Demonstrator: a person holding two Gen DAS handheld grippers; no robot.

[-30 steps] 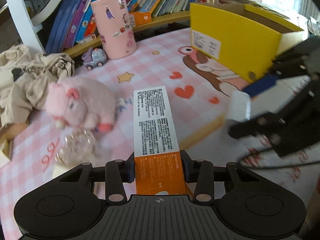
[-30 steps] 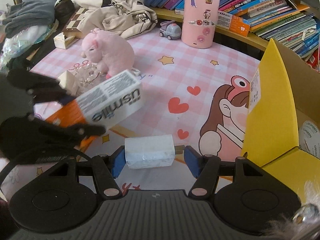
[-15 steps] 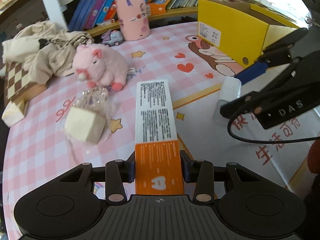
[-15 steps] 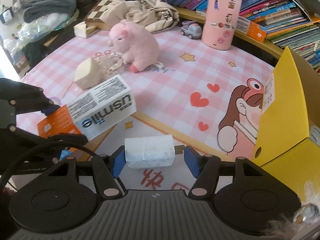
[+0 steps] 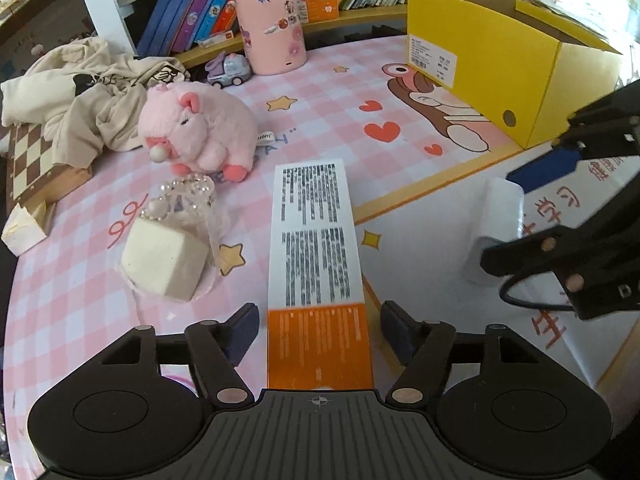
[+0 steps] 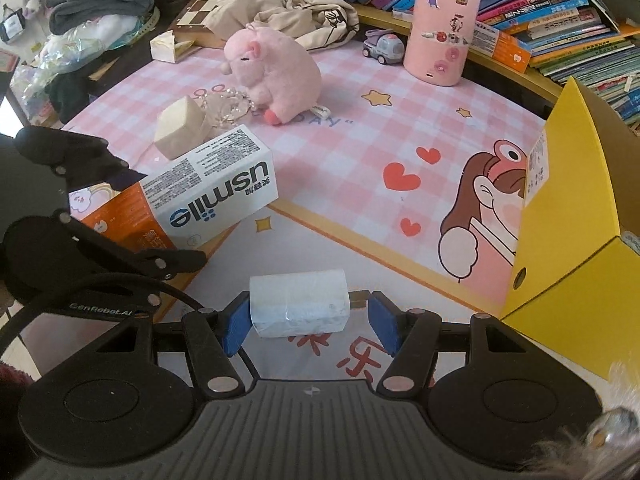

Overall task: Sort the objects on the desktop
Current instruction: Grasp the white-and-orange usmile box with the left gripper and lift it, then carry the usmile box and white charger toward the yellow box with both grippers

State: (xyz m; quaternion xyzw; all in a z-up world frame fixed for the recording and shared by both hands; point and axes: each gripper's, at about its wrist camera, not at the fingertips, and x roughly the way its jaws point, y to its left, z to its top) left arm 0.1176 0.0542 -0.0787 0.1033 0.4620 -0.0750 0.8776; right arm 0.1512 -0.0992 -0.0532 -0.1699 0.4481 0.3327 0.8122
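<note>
The white and orange usmile box [image 5: 316,264] lies on the mat between my left gripper's [image 5: 318,330] fingers, which stand open with gaps on both sides; it also shows in the right wrist view [image 6: 188,200]. My right gripper [image 6: 306,316] has a white tissue pack [image 6: 298,304] between its blue pads; the left pad touches it, the right pad stands apart, so it is open. The pack also shows in the left wrist view [image 5: 494,232]. A pink plush pig [image 5: 196,128], a cream cube [image 5: 164,256] in a clear beaded bag and a pink tin [image 5: 270,16] stand further back.
An open yellow box [image 5: 480,68] stands at the right, also seen in the right wrist view [image 6: 572,208]. A toy car [image 5: 228,72], cream clothing [image 5: 88,92], a chessboard [image 5: 28,160] and a row of books [image 6: 560,20] lie along the back.
Both grippers came down toward the mat. The left gripper's fingers opened off the usmile box, which now rests on the mat. The right gripper's right pad moved off the tissue pack.
</note>
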